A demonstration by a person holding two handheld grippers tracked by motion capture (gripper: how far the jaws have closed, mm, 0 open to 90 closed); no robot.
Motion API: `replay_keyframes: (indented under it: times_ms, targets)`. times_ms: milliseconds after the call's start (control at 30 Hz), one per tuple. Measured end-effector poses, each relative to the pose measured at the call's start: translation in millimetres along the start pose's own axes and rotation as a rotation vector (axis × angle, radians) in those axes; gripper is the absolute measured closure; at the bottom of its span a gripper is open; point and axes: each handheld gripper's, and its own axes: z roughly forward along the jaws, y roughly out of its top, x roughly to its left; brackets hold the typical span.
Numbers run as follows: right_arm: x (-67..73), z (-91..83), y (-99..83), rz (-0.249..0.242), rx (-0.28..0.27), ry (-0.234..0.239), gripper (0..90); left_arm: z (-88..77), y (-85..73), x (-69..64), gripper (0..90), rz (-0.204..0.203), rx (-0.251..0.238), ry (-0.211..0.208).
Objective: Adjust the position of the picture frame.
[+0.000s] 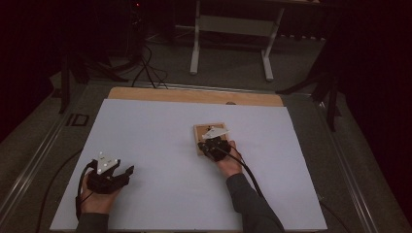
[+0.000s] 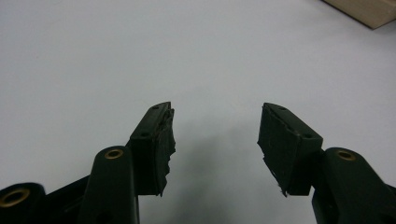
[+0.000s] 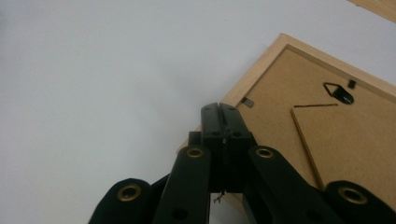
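One wooden picture frame (image 1: 206,136) is laid face down on the white sheet (image 1: 160,160) covering the table, right of the middle, its fibreboard backing turned up. In the right gripper view the backing (image 3: 345,140) is seen with a triangular hanging loop (image 3: 337,91), a cut-out stand flap (image 3: 308,135) and a small metal retaining tab (image 3: 248,101) near the pale wood rim (image 3: 254,70). The frame is almost square, so no clear long axis can be made out; one corner is turned toward the person.

Directly over that near corner the right gripper (image 3: 223,112) is held, its jaws pressed fully together with nothing seen between them. Whether the tips rest on the rim or only hover above it cannot be told. The frame lies straight ahead of and beneath this gripper, so the right hand (image 1: 228,162) is judged much the nearer one.

Well apart, at the near left of the sheet, the left gripper (image 2: 215,135) is kept low over bare white surface, its jaws spread wide and empty. From it the frame lies far off to the upper right.
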Motion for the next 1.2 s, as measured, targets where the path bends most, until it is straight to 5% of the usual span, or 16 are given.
replay_keyframes:
  times_ms: [533,833,1200]
  targets:
    - [25.5,14.0,16.3,-0.046,0.003,0.036,89.9,-1.5,0.1,1.0,44.9,-0.003,-0.006,-0.001]
    - [-13.7,-1.1,18.0,0.032,-0.026,-0.068,89.9,-1.3,0.0,1.1,44.8,-0.005,-0.006,-0.001]
    - [-60.7,-3.2,11.6,0.117,0.014,-0.198,89.9,-0.8,-0.4,1.3,44.8,-0.006,-0.005,-0.004]
